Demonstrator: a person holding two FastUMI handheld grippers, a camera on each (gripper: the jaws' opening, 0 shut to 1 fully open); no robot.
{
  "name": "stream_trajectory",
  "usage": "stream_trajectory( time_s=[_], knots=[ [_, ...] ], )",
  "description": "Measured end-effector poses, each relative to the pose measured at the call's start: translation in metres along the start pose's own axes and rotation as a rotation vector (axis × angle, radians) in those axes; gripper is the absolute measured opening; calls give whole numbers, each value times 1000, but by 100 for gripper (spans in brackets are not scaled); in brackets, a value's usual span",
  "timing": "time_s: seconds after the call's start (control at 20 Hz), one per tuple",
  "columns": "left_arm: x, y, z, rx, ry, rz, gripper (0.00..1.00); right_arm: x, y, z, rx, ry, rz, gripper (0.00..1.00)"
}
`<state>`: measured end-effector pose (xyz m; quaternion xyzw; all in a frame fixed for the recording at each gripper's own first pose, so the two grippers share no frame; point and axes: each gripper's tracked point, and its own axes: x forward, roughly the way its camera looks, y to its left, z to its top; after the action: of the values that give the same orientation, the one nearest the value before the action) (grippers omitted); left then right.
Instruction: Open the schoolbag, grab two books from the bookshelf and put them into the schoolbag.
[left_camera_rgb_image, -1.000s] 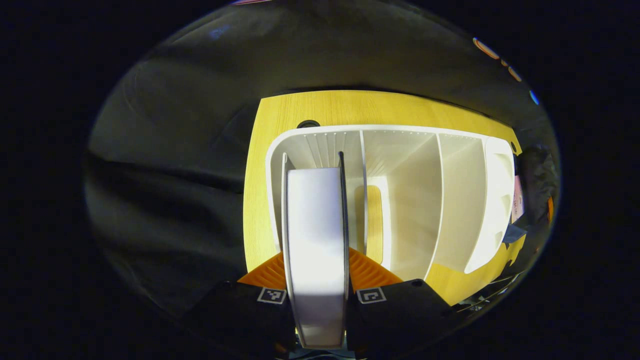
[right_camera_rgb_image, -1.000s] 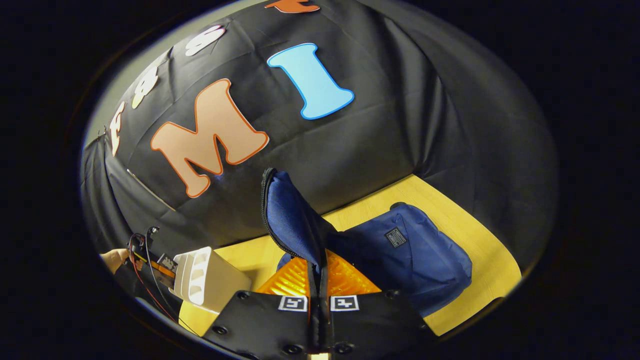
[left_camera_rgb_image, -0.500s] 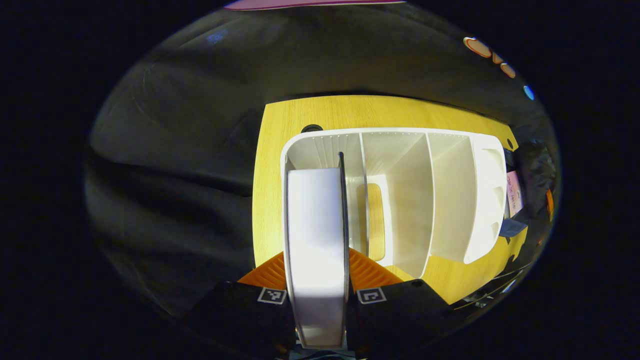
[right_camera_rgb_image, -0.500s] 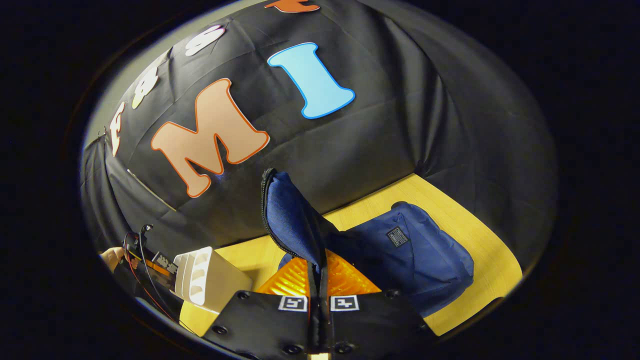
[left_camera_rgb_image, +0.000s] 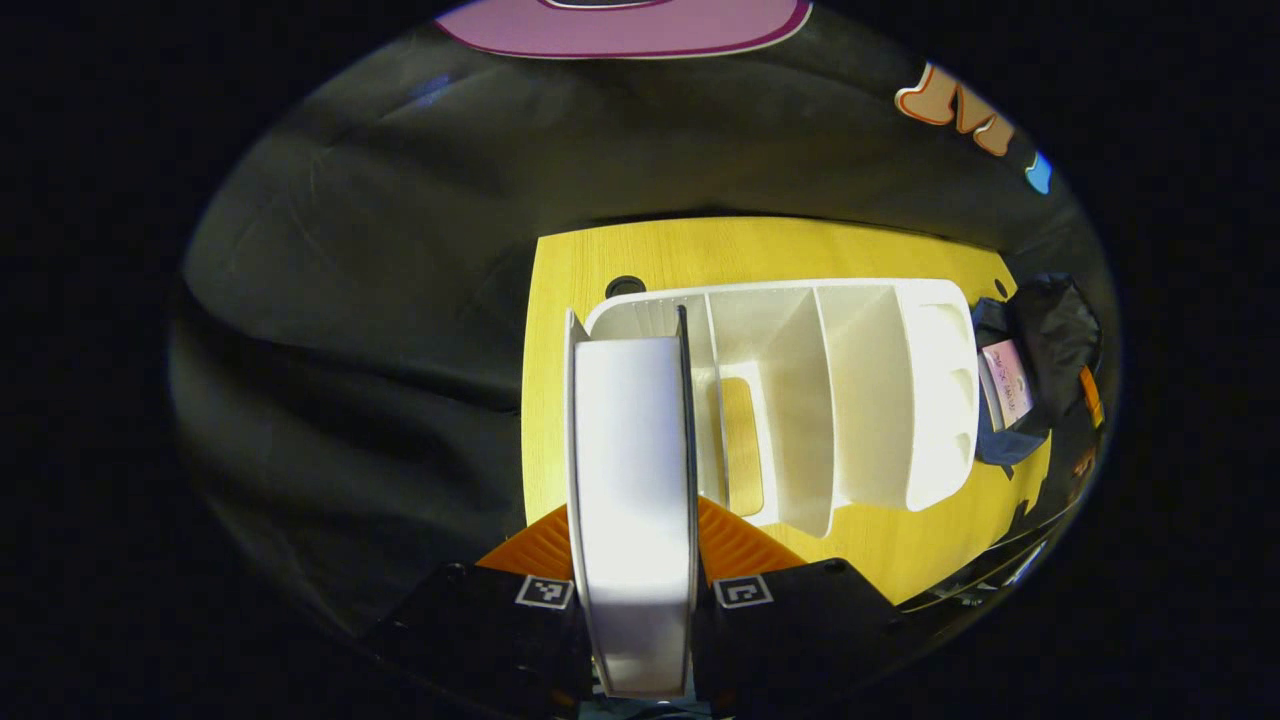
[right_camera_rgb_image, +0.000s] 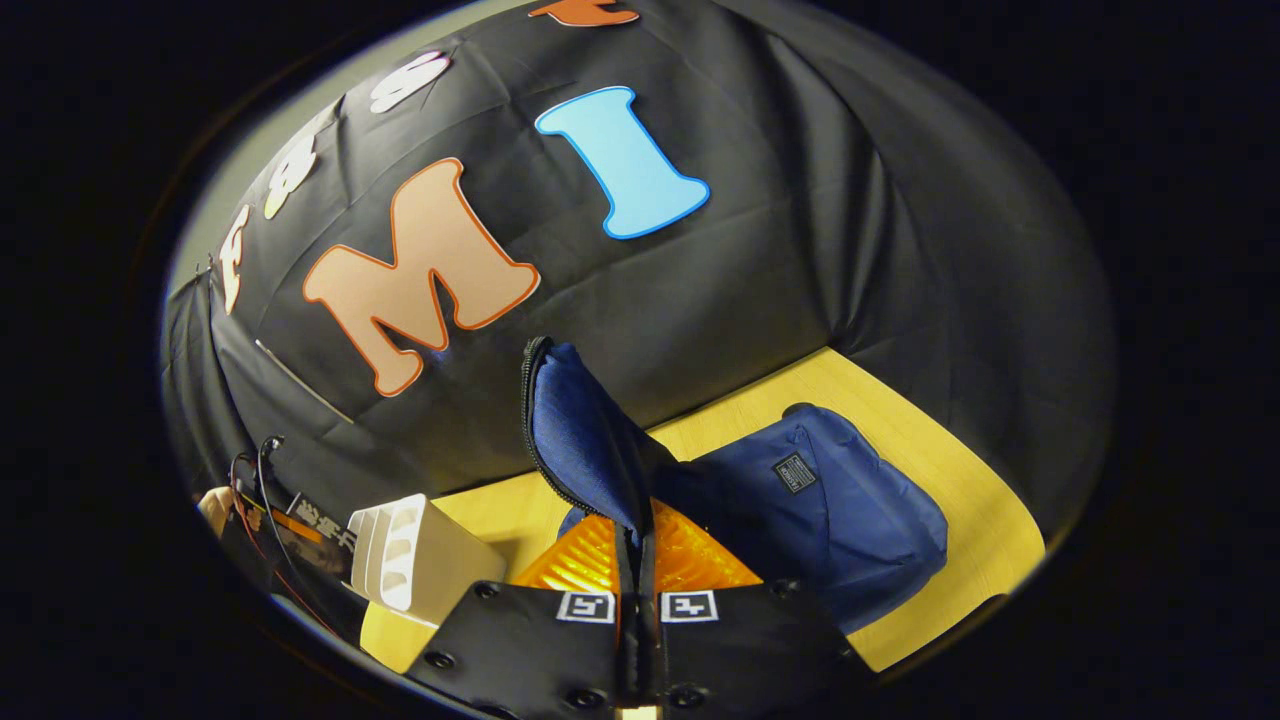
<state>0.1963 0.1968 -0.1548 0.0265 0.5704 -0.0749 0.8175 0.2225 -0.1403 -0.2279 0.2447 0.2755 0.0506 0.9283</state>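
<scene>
book (left_camera_rgb_image: 632, 480) clamped in left gripper (left_camera_rgb_image: 632, 560) above white bookshelf (left_camera_rgb_image: 860, 390).

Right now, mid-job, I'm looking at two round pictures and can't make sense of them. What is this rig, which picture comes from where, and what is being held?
There is no robot arm: a person holds a two-finger gripper in each hand, and a fisheye camera rides on each, looking along its fingers.

The left gripper view looks down on a yellow table with a white bookshelf. The left gripper is shut on a book, held edge-on above the shelf's end slot.

The right gripper view looks across the same table at the blue schoolbag. The right gripper is shut on the bag's flap, holding it upright so the bag is open. At its lower left you see the bookshelf and the other gripper, held by a hand.
</scene>
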Motion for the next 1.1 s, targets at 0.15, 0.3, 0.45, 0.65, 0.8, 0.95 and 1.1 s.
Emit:
stream_trajectory(
  time_s=[0.15,0.3,0.45,0.65,0.8,0.95,1.1],
  knots=[
    [-13,0,1,17,-23,0,36,-1,-1,0,1,0,1,5],
    [-22,0,-2,16,-35,-10,36,-1,-1,0,5,1,1,5],
    [-37,2,-3,5,-56,-21,36,-1,-1,1,4,1,3,3],
    [-63,1,2,-19,-104,-59,36,-2,-2,2,5,-1,3,3],
    [-82,-3,3,-38,-139,-107,34,-2,-3,3,10,-4,2,3],
    [-95,1,1,-73,-166,-133,34,-3,-4,2,10,-3,3,3],
    [-105,-3,2,-135,-199,-200,36,-2,-5,2,11,-3,4,3]
  ],
)
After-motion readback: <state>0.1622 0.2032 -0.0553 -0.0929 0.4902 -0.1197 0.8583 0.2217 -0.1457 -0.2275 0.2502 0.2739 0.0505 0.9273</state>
